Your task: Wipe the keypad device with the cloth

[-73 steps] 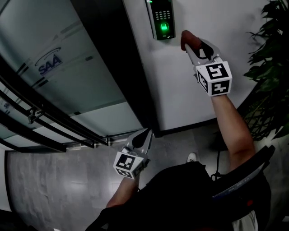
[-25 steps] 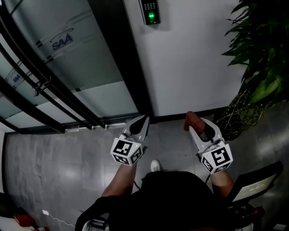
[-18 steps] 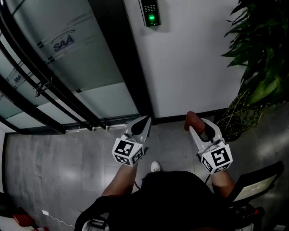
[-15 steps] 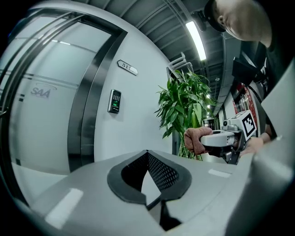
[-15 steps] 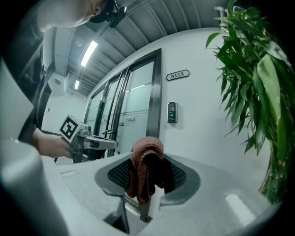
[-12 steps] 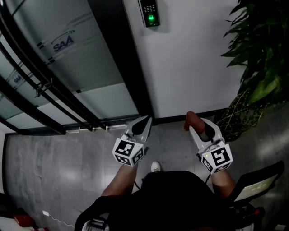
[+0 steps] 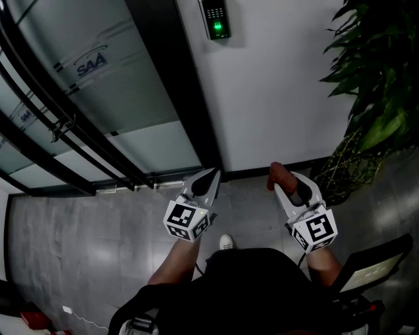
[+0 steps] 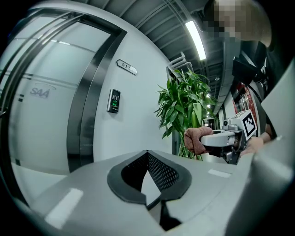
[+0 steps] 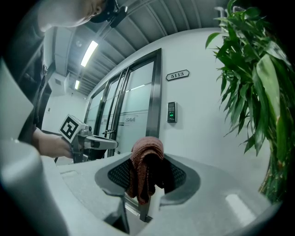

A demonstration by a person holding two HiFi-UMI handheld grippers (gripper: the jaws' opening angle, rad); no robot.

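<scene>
The keypad device (image 7: 215,18) hangs on the white wall with a green light on, far above both grippers; it also shows small in the left gripper view (image 8: 113,101) and the right gripper view (image 9: 171,112). My right gripper (image 7: 285,180) is held low near the floor, shut on a bunched brown cloth (image 7: 277,174) that sticks out past its tips (image 9: 146,166). My left gripper (image 7: 212,175) is level with it to the left, shut with nothing in it (image 8: 147,154). From the left gripper view the cloth (image 8: 196,140) shows in the right gripper (image 8: 216,138).
A frosted glass door (image 7: 85,85) with long black bar handles (image 7: 59,124) fills the left. A leafy potted plant (image 7: 376,85) stands at the right by the wall. A room number plate (image 9: 177,74) sits above the keypad. My shoe (image 7: 225,241) is on the grey floor.
About three seconds ago the right gripper held the cloth up beside the keypad; it has dropped low and the keypad now sits farther off. Over the last second nothing has visibly moved.
</scene>
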